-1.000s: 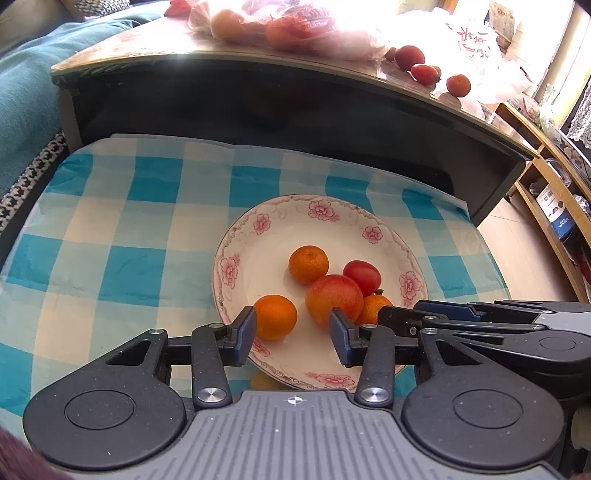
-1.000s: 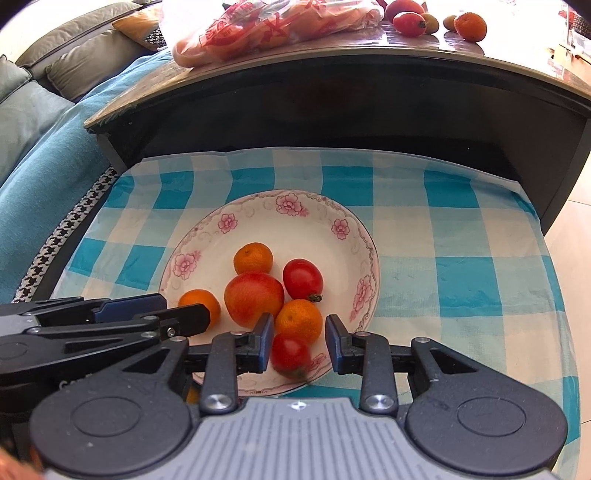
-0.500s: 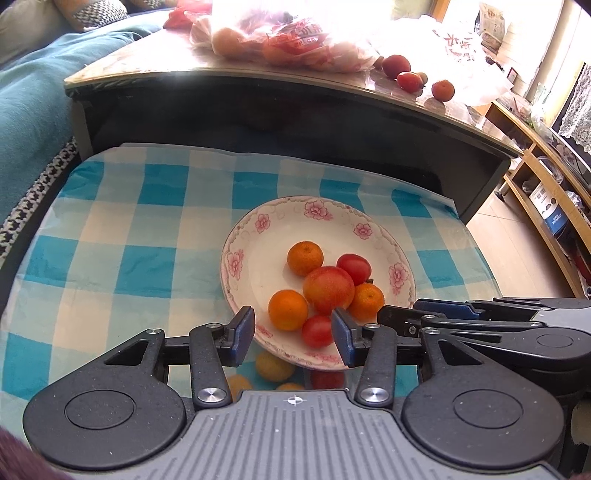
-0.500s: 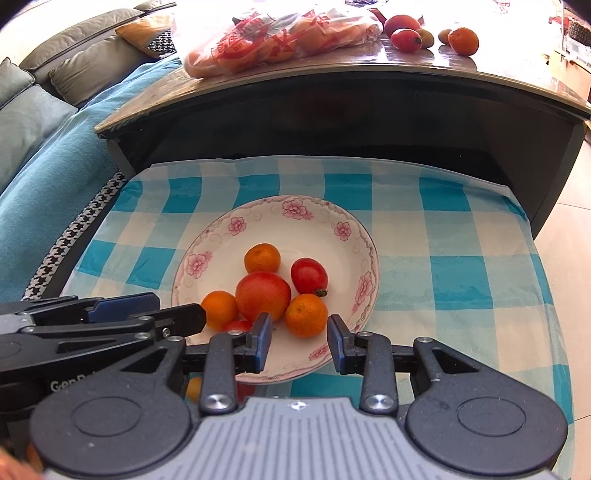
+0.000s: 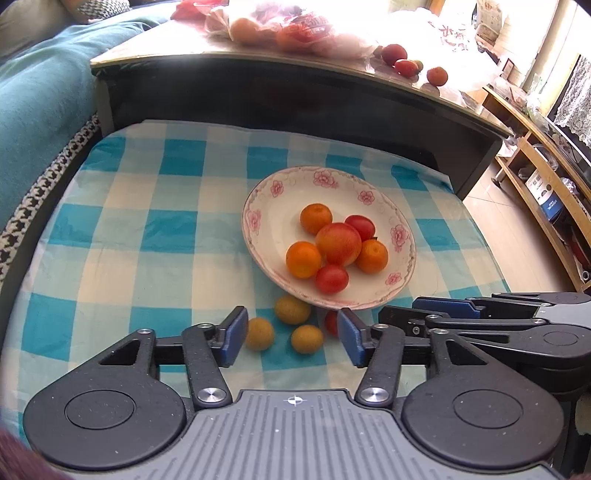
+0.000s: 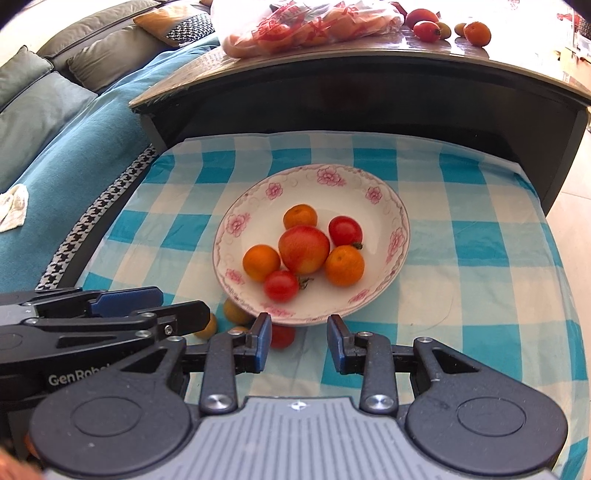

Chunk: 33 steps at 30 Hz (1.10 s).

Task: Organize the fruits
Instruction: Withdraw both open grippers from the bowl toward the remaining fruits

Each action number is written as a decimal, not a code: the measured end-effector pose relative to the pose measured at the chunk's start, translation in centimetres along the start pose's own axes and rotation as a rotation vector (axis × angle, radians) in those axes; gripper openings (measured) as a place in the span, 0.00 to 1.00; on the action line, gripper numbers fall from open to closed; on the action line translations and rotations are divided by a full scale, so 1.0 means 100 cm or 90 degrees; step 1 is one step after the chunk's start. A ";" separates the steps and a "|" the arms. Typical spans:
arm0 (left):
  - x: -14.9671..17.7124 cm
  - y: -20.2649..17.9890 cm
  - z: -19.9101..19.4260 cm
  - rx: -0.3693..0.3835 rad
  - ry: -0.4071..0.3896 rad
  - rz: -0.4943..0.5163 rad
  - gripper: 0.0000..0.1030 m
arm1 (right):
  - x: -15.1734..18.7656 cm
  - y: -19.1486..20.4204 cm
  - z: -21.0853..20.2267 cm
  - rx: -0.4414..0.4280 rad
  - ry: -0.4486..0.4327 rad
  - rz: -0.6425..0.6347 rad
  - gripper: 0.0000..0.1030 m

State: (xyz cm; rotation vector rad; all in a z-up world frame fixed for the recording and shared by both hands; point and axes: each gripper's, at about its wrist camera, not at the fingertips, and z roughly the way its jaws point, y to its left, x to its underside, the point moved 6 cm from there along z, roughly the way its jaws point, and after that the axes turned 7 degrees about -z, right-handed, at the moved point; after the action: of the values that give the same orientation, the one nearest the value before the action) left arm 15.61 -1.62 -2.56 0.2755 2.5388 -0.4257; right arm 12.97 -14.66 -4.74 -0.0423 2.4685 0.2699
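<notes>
The plate (image 5: 258,236) with a pink floral rim sits on the blue-and-white checked cloth (image 5: 122,236). It carries six fruits in a touching cluster: a large red-orange fruit (image 5: 338,243) at the centre, three mandarins (image 5: 303,259) around it, and two red tomatoes (image 5: 331,278).

Three yellow-green fruits (image 5: 292,309) and one red tomato (image 6: 282,336) lie on the cloth just outside the plate's near rim.

The left tongs (image 5: 291,338) sit above these loose fruits. In the left wrist view two yellow-green fruits appear in the gap; the pads press on none. The jaws are opening.

The right tongs (image 6: 299,341) sit beside the left, at the plate's near rim. The jaws are drawn nearly together and empty; the loose tomato shows just behind the left pad.

A dark counter (image 6: 369,59) behind the cloth carries a bag of fruit (image 6: 306,22) and several loose fruits (image 6: 476,33).
</notes>
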 end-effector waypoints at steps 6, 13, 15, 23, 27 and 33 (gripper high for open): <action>0.002 0.020 -0.003 -0.003 0.002 -0.027 0.64 | 0.013 0.003 0.004 -0.010 0.010 0.018 0.34; 0.002 0.033 -0.004 0.009 0.009 -0.050 0.64 | 0.012 0.005 0.023 -0.019 0.017 0.047 0.34; 0.002 0.035 -0.004 0.014 0.009 -0.054 0.65 | 0.011 0.007 0.028 -0.021 0.011 0.053 0.34; 0.004 0.038 -0.003 0.019 0.016 -0.054 0.66 | 0.004 0.017 0.050 -0.009 0.016 0.051 0.34; 0.006 0.040 0.001 0.016 0.024 -0.053 0.67 | 0.004 0.015 0.060 -0.009 0.023 0.059 0.34; 0.010 0.039 0.014 0.010 0.043 -0.045 0.67 | 0.006 0.015 0.061 0.008 0.019 0.020 0.30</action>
State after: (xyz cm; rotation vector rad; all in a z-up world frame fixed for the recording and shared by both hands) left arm 16.52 1.64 -5.17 0.2090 2.6180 -0.4701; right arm 16.07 -11.96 -9.53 -0.0032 2.5021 0.2693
